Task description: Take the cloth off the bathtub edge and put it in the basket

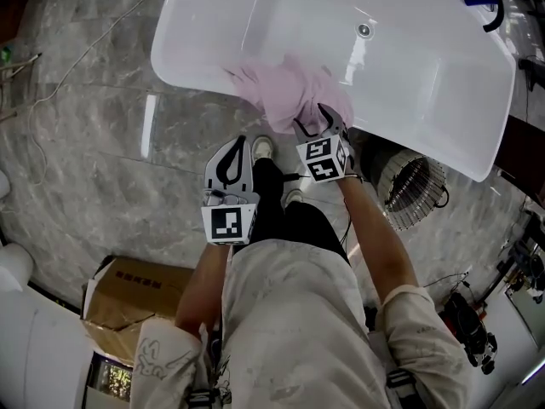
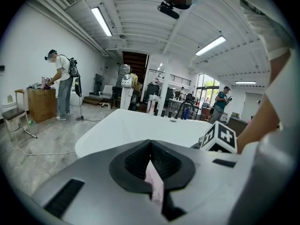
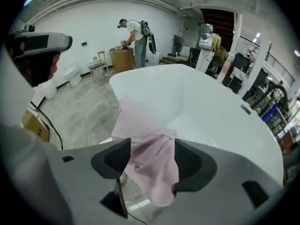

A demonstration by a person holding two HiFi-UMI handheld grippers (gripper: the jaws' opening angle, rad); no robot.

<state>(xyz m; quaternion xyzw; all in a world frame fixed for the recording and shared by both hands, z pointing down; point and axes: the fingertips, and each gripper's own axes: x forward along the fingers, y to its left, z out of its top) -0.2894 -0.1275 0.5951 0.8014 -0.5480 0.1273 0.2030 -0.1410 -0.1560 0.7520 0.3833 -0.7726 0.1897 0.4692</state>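
Pink cloth (image 1: 285, 90) draped over the near rim of the bathtub (image 1: 426, 66).
Print on the cardboard box (image 1: 128, 290) is too small to be read; open marble floor (image 1: 85, 143) lies left of the rim; the left gripper (image 1: 235, 146) is held short of the tub, jaws together; the right gripper (image 1: 313, 119) is set astride the cloth, jaws wide, pads not pressing; the wire basket (image 1: 411, 190) stands on the floor just beside the tub, at the right.
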